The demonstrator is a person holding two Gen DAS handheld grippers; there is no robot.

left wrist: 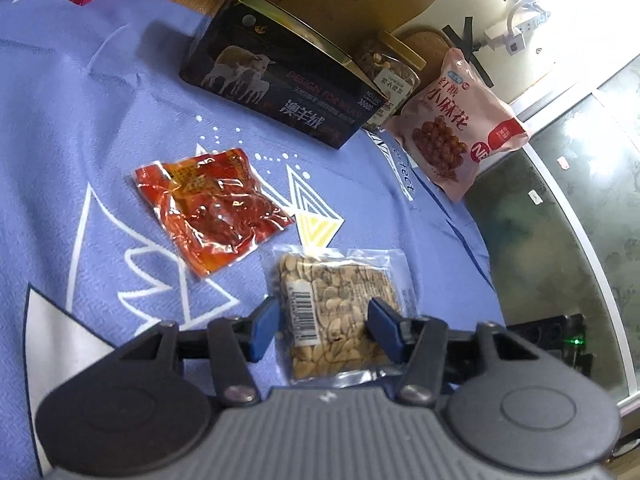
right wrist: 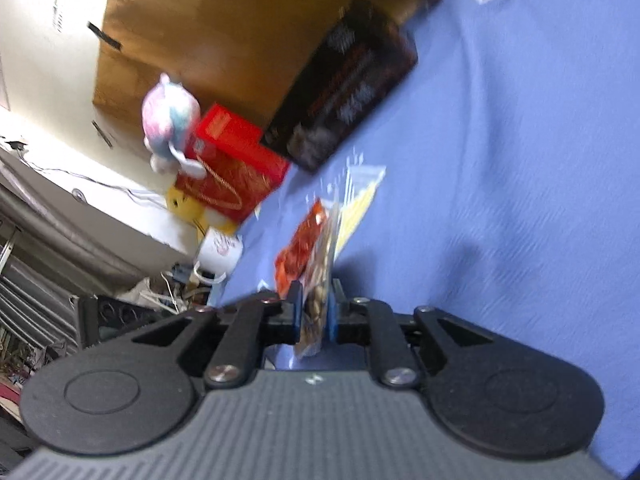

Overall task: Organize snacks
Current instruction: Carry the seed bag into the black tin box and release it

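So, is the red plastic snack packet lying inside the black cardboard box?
No, the red plastic snack packet lies on the blue cloth, apart from the black cardboard box.

sauce packet point(left wrist: 210, 210) left of peanut packet point(left wrist: 340, 304)

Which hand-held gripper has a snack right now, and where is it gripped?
The right hand-held gripper pinches a peanut packet near its lower edge. The left one only straddles another.

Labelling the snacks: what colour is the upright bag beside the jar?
Pale pink bag, best in the left wrist view.
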